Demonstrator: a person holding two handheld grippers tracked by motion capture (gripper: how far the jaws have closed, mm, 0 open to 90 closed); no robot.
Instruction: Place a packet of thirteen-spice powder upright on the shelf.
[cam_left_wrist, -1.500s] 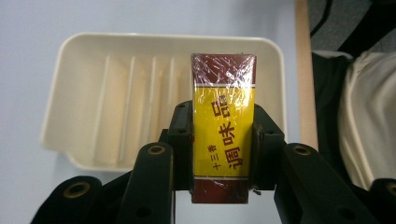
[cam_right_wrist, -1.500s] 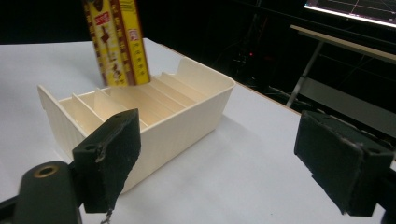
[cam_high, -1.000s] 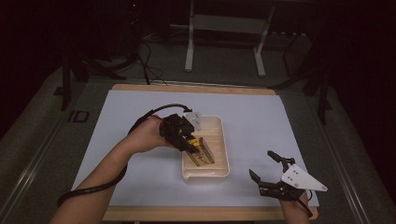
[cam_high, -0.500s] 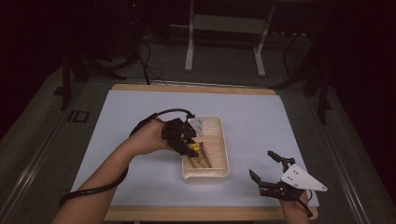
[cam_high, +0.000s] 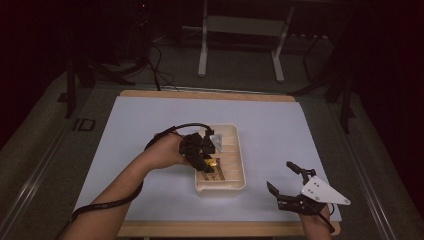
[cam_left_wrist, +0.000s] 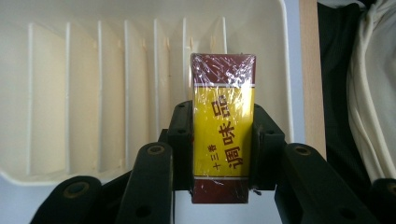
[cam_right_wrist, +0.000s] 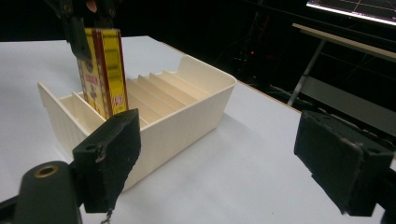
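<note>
left tool (cam_left_wrist: 223, 154) clamped on a yellow and dark-red box (cam_left_wrist: 223, 126), pads pressing its two long sides, box wrapped in clear film. the box hangs upright over the cream tray (cam_high: 239, 145), at the near end of it in the high view, lower end down among the ribs; can't tell if it touches the tray floor. in the right tool view the box (cam_right_wrist: 103, 70) stands in the slots close to the tray's near end wall (cam_right_wrist: 56, 112), the other slots toward the far end open. tray sits mid worktop (cam_high: 140, 125), wide bare sheet all round it. right tool (cam_high: 292, 182) well apart from the tray, near the worktop's front right corner, its pads spread wide with nothing between them.
</note>
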